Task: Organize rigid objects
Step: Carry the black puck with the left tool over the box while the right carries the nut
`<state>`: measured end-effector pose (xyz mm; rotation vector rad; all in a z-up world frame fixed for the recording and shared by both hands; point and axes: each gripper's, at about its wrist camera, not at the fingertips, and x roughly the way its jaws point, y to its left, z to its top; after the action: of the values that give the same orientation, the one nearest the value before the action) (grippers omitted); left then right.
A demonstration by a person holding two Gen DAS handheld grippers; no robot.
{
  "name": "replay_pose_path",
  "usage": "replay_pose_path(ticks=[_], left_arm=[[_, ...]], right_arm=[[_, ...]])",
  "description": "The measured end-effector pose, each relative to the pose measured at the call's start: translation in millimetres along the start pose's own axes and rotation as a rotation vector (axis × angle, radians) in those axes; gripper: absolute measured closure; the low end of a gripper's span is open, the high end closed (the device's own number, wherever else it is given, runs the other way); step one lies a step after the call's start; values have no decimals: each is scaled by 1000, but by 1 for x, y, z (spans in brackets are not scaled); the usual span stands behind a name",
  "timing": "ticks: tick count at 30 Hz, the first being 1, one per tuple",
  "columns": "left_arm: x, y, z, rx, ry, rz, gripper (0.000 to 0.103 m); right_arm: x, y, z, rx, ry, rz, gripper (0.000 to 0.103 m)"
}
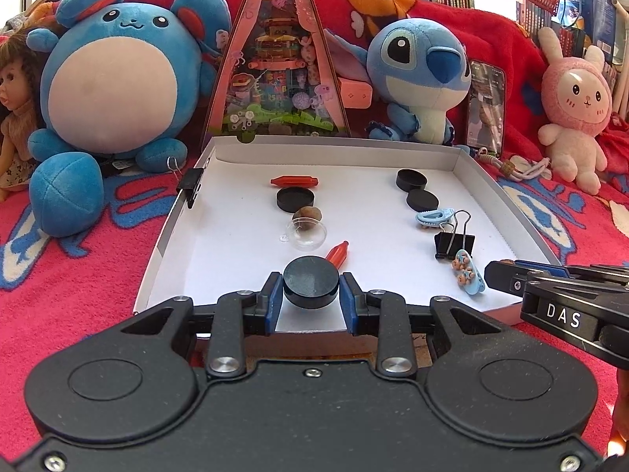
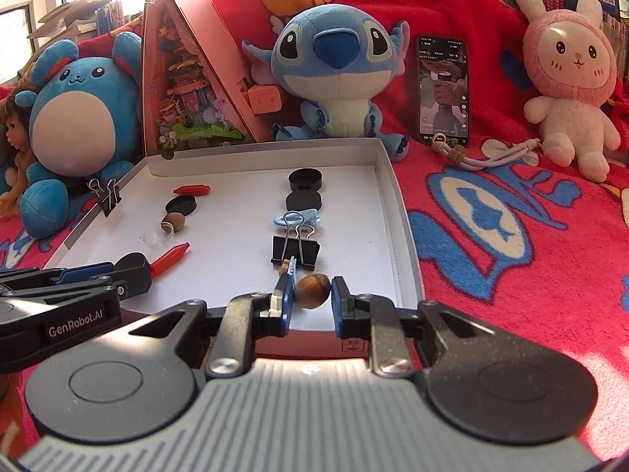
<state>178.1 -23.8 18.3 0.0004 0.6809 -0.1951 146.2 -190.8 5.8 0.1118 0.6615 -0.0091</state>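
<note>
A white shallow box [image 1: 464, 165] [image 2: 385, 181] lies on a red blanket with small items in two rows. My left gripper [image 1: 311, 287] is shut on a black round disc [image 1: 310, 281] just above the box's near edge, close behind a red crayon-like piece [image 1: 338, 255]. In the right wrist view that left gripper [image 2: 133, 271] shows at the left with the disc. My right gripper [image 2: 312, 295] is shut on a brown hazelnut [image 2: 312, 290], right behind a blue bear clip [image 2: 289, 265] and a black binder clip [image 2: 295, 249].
The left row has a red piece [image 1: 294, 181], a disc [image 1: 295, 200], a nut [image 1: 308, 214] and a clear dome [image 1: 306, 234]. The right row has two discs [image 1: 411, 179] and a light blue clip [image 1: 434, 218]. Plush toys [image 2: 334, 70], a phone [image 2: 443, 90] and a pink triangular box [image 1: 275, 59] stand behind.
</note>
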Motion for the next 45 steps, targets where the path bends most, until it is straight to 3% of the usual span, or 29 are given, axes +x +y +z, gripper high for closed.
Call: replay_pose_path(ticks=[30, 38, 45], left_arm=[[-7, 14, -4, 8, -25, -29, 73], [-10, 14, 10, 46, 72, -134, 73], [8, 14, 23, 17, 180, -164, 73]], right_arm=[[-2, -7, -3, -48, -24, 78, 78], [1, -7, 12, -88, 104, 121, 78], [20, -12, 23, -52, 239, 128, 78]])
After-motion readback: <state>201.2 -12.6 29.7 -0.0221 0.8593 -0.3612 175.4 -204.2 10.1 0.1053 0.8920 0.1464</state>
